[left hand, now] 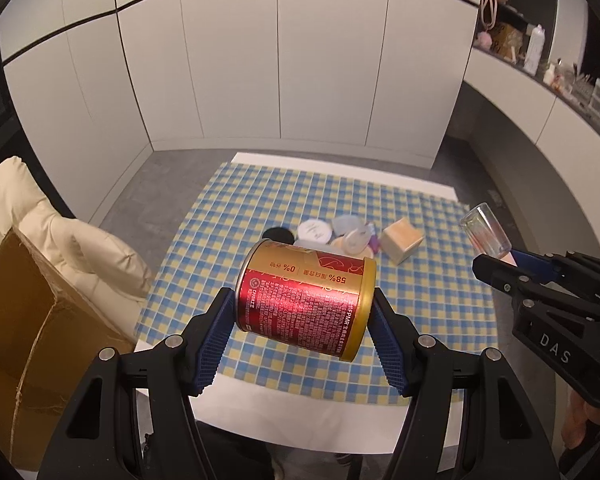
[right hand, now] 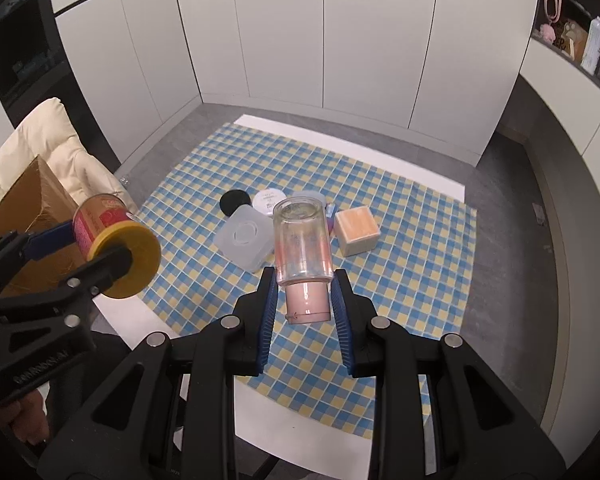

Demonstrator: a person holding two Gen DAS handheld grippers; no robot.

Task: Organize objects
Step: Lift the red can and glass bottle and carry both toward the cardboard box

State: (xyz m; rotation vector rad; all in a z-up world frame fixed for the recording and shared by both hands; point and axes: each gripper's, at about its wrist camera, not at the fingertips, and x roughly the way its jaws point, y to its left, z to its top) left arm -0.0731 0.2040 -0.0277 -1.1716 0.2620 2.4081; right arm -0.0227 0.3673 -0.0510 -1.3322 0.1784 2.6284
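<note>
Above the checked cloth [right hand: 412, 248], the left gripper [left hand: 304, 312] clamps a red can [left hand: 306, 300] on its side while the right gripper [right hand: 305, 308] pinches a pink bottle [right hand: 303, 252], both held off the cloth, nearer than the clutter at its centre.

Tin can [left hand: 306, 300] clamped sideways in left gripper [left hand: 304, 334], above tablecloth [left hand: 440, 300]; bottle [right hand: 303, 248] in right gripper [right hand: 305, 316]; cardboard box [left hand: 24, 340] left of table.
</note>
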